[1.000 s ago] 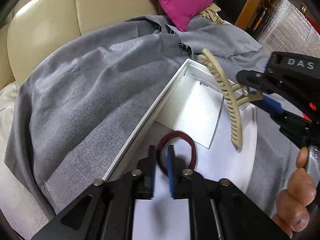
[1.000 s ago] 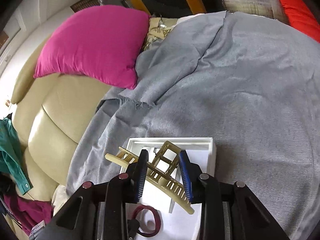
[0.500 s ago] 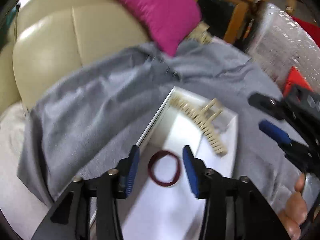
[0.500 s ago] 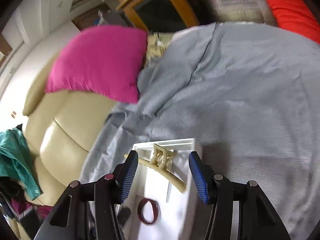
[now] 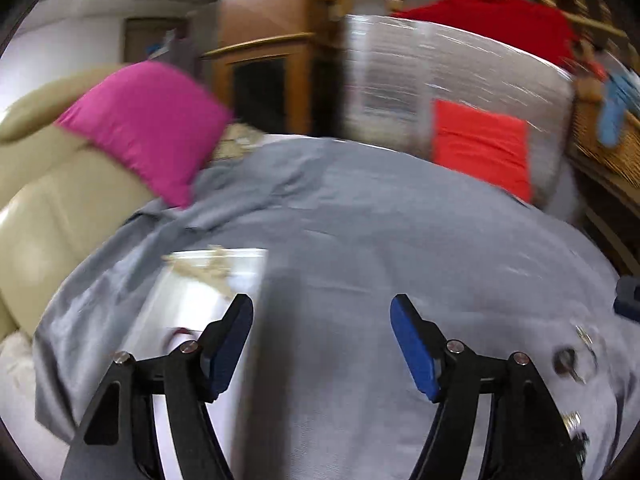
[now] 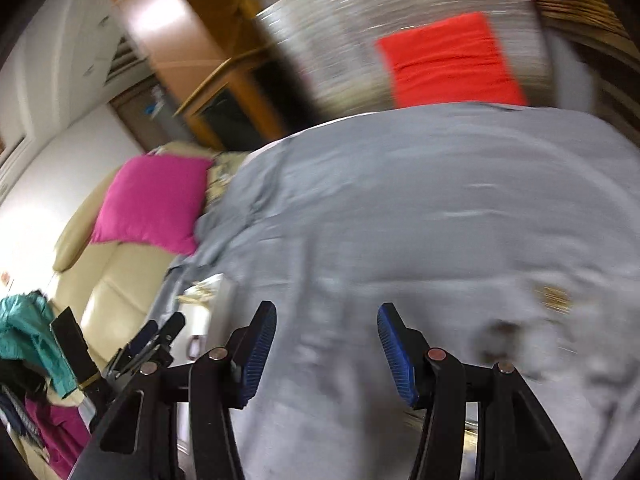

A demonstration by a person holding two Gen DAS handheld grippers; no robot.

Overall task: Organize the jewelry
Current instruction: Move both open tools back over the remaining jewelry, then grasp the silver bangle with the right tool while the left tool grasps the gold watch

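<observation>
Both views are motion-blurred. A white box (image 5: 176,292) lies on the grey cloth (image 5: 380,232) at the lower left. A beige hair claw (image 5: 200,270) lies at its far end and a dark red hair tie (image 5: 182,332) shows by my left fingers. My left gripper (image 5: 322,340) is open and empty over the cloth, right of the box. My right gripper (image 6: 326,346) is open and empty over bare cloth. The box (image 6: 212,300) sits to its left. Small blurred jewelry pieces (image 5: 568,360) lie at the lower right, and a gold piece (image 6: 554,298) shows in the right wrist view.
A pink cushion (image 5: 148,124) rests on the beige sofa (image 5: 52,200) at left. A red cushion (image 5: 480,148) leans on a silver wrapped block behind the cloth. Wooden furniture (image 5: 264,68) stands at the back. The left gripper (image 6: 148,344) shows at the right wrist view's lower left.
Both grippers opened, letting go of the hair tie and the hair claw, which now lie in the box. Both have swung up and to the right, away from the box.
</observation>
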